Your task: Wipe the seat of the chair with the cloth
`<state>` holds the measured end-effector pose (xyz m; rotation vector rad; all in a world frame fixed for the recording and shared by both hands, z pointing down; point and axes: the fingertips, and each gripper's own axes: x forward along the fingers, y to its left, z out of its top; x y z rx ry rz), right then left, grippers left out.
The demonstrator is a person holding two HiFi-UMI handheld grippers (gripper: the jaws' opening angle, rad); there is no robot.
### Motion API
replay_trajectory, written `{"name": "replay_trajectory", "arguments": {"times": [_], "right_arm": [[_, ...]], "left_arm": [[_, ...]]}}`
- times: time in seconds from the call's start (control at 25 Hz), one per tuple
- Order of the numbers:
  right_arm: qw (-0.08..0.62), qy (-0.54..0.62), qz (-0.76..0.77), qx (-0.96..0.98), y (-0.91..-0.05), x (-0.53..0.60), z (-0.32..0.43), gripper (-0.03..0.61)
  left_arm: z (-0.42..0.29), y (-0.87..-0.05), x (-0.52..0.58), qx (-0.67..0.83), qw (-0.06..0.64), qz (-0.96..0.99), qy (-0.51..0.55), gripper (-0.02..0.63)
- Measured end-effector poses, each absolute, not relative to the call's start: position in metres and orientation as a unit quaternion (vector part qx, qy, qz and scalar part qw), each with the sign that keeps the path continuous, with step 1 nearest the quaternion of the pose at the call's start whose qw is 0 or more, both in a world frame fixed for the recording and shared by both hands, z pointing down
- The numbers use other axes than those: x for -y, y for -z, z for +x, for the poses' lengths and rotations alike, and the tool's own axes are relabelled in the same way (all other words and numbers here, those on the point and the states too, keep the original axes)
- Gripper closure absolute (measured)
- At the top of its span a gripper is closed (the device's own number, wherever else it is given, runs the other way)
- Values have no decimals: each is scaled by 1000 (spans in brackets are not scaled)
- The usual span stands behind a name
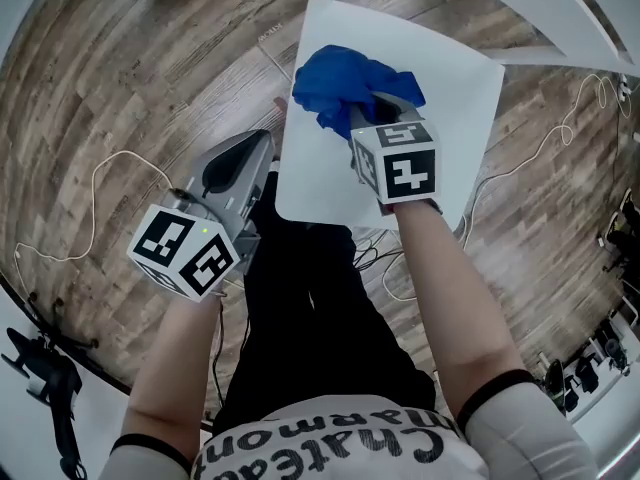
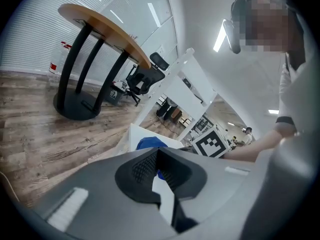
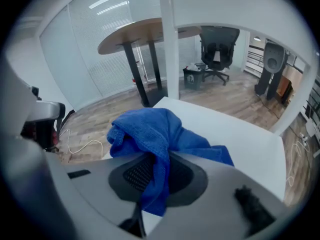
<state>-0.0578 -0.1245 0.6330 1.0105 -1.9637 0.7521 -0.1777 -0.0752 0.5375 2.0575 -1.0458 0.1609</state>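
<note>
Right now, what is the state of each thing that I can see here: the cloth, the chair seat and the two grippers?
chair seat: level, carrying the cloth.
cloth: bunched up, lying on the chair seat, pinched at one end.
right gripper: jaws shut on the cloth.
left gripper: jaws together, holding nothing, beside the chair seat.

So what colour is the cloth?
Blue. The cloth shows best in the right gripper view, on the white seat.
</note>
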Motion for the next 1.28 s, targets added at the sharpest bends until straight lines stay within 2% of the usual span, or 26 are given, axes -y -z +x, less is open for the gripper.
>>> {"name": "replay_trajectory", "arguments": {"times": [0.84,1.16,1.28], "right_arm": [[354,-345,557,667,-633,90,154,515],[321,-363,618,619,-632,63,208,515],[303,-353,616,635,-618,60,205,517]], "left_arm": [[-87,-539,51,353,401,841,-92,606],[-71,-536,28,369,388,841,-79,606],[-73,-533,13,388,388,833,-69,606]]}}
